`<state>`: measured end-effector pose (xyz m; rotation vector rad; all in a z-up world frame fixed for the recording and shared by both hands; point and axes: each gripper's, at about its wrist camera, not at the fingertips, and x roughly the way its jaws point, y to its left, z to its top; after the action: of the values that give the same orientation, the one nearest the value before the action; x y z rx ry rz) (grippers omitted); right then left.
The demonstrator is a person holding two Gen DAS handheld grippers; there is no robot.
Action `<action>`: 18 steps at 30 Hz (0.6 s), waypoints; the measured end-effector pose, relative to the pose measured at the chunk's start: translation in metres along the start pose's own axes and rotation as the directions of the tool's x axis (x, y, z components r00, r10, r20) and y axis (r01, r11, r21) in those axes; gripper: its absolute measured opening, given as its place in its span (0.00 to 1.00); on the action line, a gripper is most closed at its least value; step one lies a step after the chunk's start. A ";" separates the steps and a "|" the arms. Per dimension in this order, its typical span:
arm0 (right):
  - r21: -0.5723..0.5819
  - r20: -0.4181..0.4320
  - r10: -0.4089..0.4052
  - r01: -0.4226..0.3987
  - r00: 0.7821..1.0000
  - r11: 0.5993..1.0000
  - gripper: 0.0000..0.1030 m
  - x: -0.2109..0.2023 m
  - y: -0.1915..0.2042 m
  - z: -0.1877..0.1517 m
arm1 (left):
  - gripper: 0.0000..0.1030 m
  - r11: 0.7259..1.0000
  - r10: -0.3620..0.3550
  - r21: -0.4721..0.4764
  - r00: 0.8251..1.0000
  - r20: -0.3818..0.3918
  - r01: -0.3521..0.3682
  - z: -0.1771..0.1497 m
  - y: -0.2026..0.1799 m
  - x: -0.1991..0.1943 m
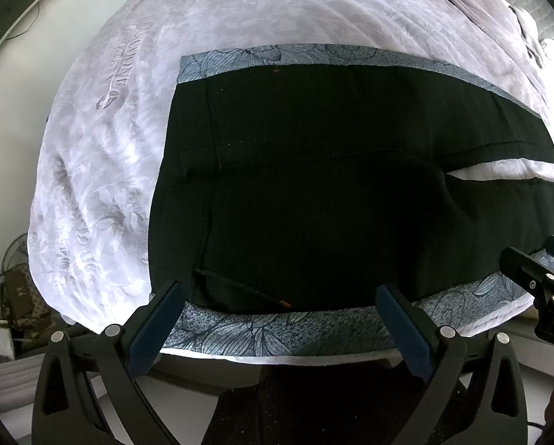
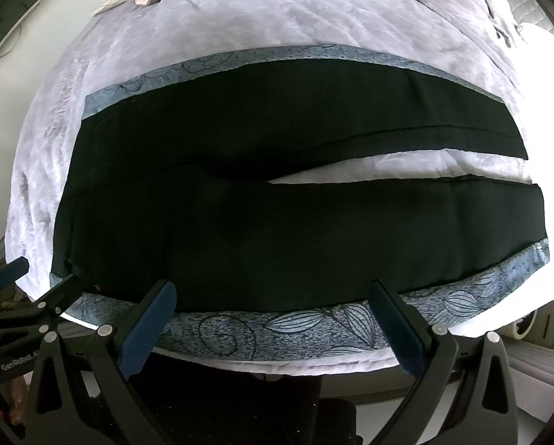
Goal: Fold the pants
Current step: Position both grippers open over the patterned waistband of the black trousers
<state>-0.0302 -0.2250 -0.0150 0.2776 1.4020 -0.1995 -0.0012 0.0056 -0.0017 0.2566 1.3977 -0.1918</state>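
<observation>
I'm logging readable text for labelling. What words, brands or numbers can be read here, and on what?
"GenRobot.A", cut off after that: white print on the left gripper body, seen in the right wrist view.
Large grey lettering woven into the lilac bedspread: distorted, not reliably readable.
Black pants: no readable text.
</observation>
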 end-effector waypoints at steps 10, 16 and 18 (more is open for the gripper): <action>0.017 -0.008 0.005 -0.005 1.000 1.000 1.00 0.000 -0.001 -0.001 | 1.00 1.000 0.001 0.007 1.000 -0.007 -0.001 -0.005 -0.001 0.002; 0.031 -0.011 0.016 -0.016 1.000 0.999 1.00 0.005 -0.009 -0.007 | 1.00 1.000 0.007 0.008 1.000 -0.022 -0.007 -0.007 -0.006 0.007; 0.039 -0.012 0.028 -0.028 1.000 0.999 1.00 0.007 -0.012 -0.008 | 1.00 1.000 0.005 0.008 1.000 -0.028 -0.004 -0.007 -0.006 0.012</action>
<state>-0.0398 -0.2334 -0.0242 0.3310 1.4072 -0.2027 -0.0078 0.0026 -0.0145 0.2700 1.4243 -0.1906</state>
